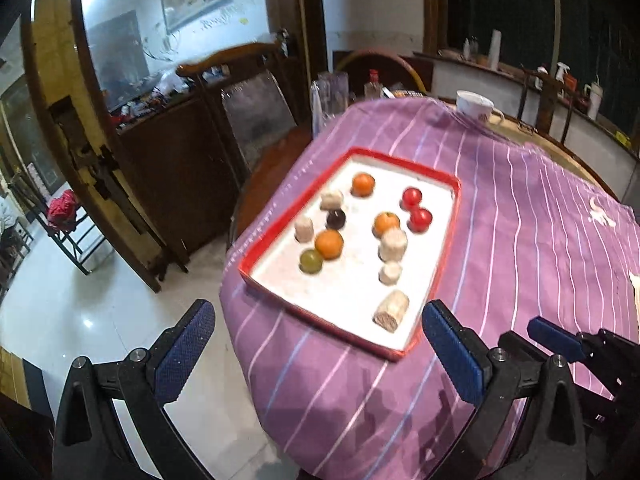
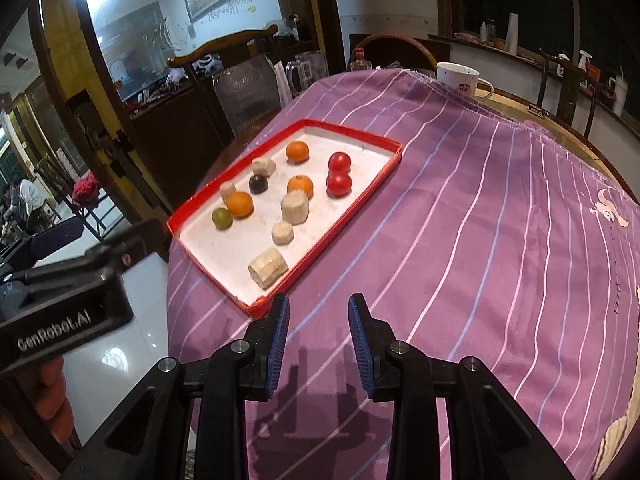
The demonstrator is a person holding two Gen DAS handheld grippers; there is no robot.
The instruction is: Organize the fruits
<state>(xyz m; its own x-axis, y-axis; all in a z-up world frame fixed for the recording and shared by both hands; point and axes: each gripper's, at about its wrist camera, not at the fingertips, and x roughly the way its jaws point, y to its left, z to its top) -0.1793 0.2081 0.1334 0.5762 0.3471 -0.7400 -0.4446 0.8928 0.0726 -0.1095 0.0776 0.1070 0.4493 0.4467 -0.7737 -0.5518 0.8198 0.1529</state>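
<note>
A red-rimmed white tray (image 1: 451,236) (image 2: 384,178) lies on the purple striped tablecloth (image 2: 480,220). It holds three oranges (image 2: 298,151), two red tomatoes (image 2: 339,183), a dark plum (image 2: 258,184), a green fruit (image 2: 222,218) and several pale banana chunks (image 2: 268,268). My left gripper (image 1: 318,354) is wide open and empty, just short of the tray's near edge. My right gripper (image 2: 318,344) is partly open and empty, over the cloth near the tray's near corner. The right gripper also shows in the left wrist view (image 1: 560,340).
A white mug (image 2: 458,78) stands at the table's far edge. A wooden chair (image 2: 240,80) and a glass pitcher (image 2: 308,68) are beyond the table's left side. The table edge drops to a tiled floor (image 1: 80,320) on the left.
</note>
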